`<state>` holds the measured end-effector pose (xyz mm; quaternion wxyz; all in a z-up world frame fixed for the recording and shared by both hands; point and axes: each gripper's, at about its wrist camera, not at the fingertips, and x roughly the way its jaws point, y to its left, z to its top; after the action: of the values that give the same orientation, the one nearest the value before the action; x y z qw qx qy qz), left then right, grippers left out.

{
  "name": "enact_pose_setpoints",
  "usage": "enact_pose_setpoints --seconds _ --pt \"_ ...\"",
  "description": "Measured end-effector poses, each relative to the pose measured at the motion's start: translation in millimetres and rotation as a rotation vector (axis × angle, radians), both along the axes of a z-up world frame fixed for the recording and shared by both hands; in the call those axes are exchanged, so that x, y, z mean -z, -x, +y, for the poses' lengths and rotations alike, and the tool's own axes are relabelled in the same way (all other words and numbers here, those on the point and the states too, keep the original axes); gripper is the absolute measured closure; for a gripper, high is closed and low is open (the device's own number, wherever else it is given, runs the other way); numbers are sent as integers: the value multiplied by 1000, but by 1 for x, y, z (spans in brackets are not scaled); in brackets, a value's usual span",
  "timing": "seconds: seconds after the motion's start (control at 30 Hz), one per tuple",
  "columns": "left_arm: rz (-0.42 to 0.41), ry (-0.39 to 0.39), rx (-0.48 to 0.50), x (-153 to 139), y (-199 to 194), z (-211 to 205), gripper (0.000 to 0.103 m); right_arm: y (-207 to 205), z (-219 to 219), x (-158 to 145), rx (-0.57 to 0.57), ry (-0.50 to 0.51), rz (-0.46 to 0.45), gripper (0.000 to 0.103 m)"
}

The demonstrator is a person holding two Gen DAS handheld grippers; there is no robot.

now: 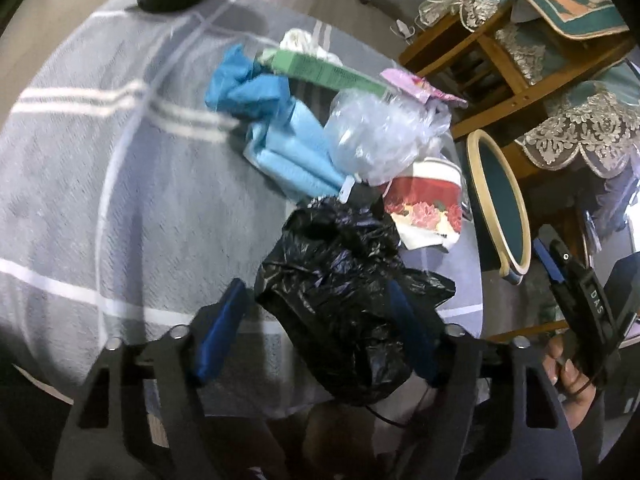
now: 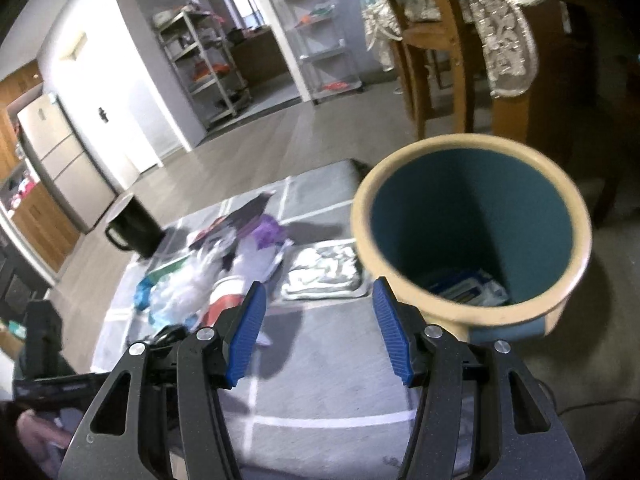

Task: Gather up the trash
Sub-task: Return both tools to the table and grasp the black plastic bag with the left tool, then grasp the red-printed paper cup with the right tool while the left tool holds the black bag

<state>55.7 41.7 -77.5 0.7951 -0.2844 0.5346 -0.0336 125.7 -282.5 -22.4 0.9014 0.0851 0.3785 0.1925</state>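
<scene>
Left tool (image 1: 320, 320) tilted down, fingers wide around black bag (image 1: 344, 300) | right tool (image 2: 318, 330) wide, empty, beside bin (image 2: 472, 236)

The letters "DAS" stand in white on the black body of the right gripper (image 1: 592, 300), at the right edge of the left wrist view. Print elsewhere is too blurred to read.

A home: fridge (image 2: 60, 160), storage shelves (image 2: 204, 64), lace-draped wooden chairs (image 1: 520, 60).

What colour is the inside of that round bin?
Dark teal inside the bin, with a cream rim; the right wrist view shows it best.
</scene>
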Motion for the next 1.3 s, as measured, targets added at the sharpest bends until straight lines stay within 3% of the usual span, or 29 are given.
enact_pose_setpoints --seconds 0.13,0.23,0.63,0.87,0.97,1.1,1.17,1.3 --pt "-1 27 17 2 0 -2 70 1 9 5 -53 -40 30 46" --pt "-19 43 25 -4 3 -2 78 1 16 7 -90 -57 48 46" --pt "-179 14 34 -64 21 14 80 -19 45 20 -188 -144 140 46" --pt "-251 2 -14 -75 26 36 81 -38 68 36 -211 -146 206 46" --pt "-247 -8 -20 -71 26 37 80 -42 76 42 -223 -135 224 54" --pt "-247 -9 -28 -69 24 39 80 -35 86 39 -259 -110 204 78" --pt "-243 -9 -29 -67 24 38 80 -29 89 37 -278 -100 194 85" --pt "-242 -13 -25 -66 23 37 80 -18 92 35 -316 -92 187 87"
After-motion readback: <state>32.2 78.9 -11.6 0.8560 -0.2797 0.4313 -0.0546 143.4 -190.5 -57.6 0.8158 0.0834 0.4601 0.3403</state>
